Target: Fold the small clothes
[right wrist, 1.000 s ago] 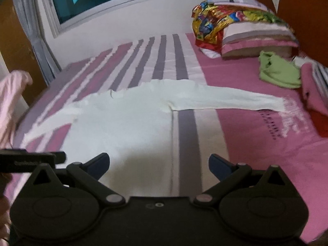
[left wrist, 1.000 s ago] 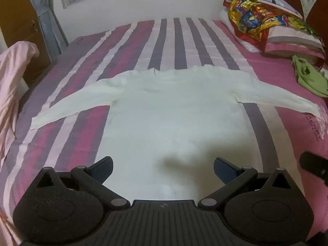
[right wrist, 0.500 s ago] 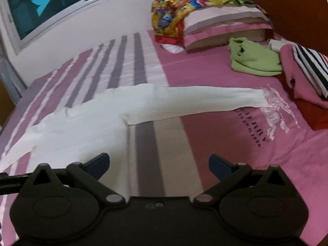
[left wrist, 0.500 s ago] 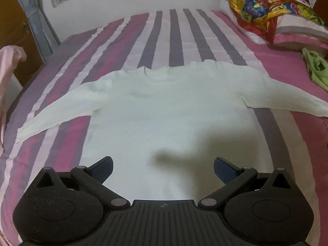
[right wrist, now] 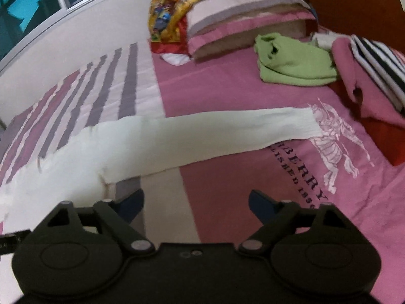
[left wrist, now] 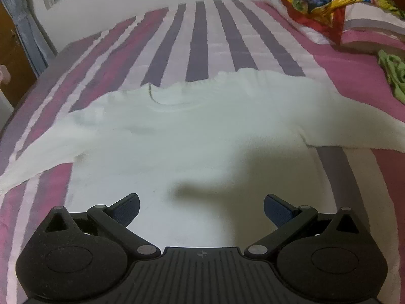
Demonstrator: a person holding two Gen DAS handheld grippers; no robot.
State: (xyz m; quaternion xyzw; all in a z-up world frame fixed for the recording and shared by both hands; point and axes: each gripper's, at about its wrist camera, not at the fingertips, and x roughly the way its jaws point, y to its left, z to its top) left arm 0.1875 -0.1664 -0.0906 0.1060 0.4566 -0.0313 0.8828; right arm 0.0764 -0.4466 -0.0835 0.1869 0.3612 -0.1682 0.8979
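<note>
nearer now, white sweater (left wrist: pixel 192 136), cuffs cropped

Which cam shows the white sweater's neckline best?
Left wrist: the sweater lies centred, its neckline and both shoulders visible. Right wrist shows mostly one sleeve stretched across the pink sheet; the neckline is not clearly visible there.

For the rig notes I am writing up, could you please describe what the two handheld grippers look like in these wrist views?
Both look alike. The left gripper has a matte black body with two round housings, a ribbed central plate bearing a small pale logo, angled black link arms with silver pivot pins, and dark blue textured finger pads. The right gripper matches, though its central plate looks smooth with two small round marks. No cables, hands or sleeves show.
</note>
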